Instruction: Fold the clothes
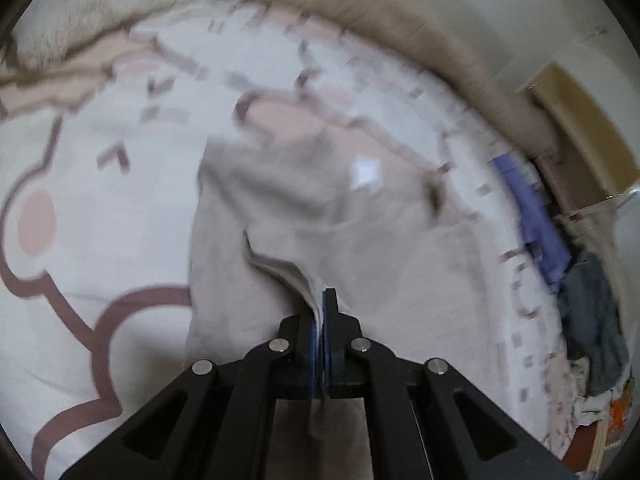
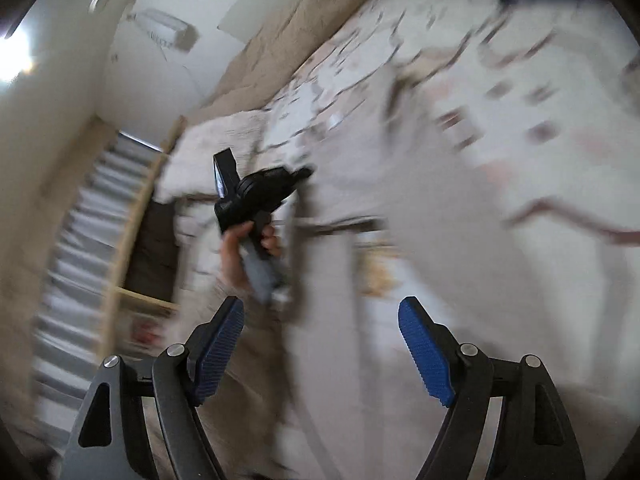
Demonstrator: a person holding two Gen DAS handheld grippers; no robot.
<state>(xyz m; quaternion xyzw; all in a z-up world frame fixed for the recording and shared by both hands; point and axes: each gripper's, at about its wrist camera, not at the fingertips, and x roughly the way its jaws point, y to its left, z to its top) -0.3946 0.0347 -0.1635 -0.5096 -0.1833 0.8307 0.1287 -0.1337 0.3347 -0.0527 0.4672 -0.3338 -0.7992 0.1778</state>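
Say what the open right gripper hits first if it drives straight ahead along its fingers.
Probably the beige garment: it fills the space ahead of the right gripper, whose jaws stand wide open with nothing between them. The left gripper sits off to the left of that line. Motion blur leaves depth unclear.

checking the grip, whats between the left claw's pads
A fold of the beige garment sits pinched between the left claw pads, seen in the left wrist view.
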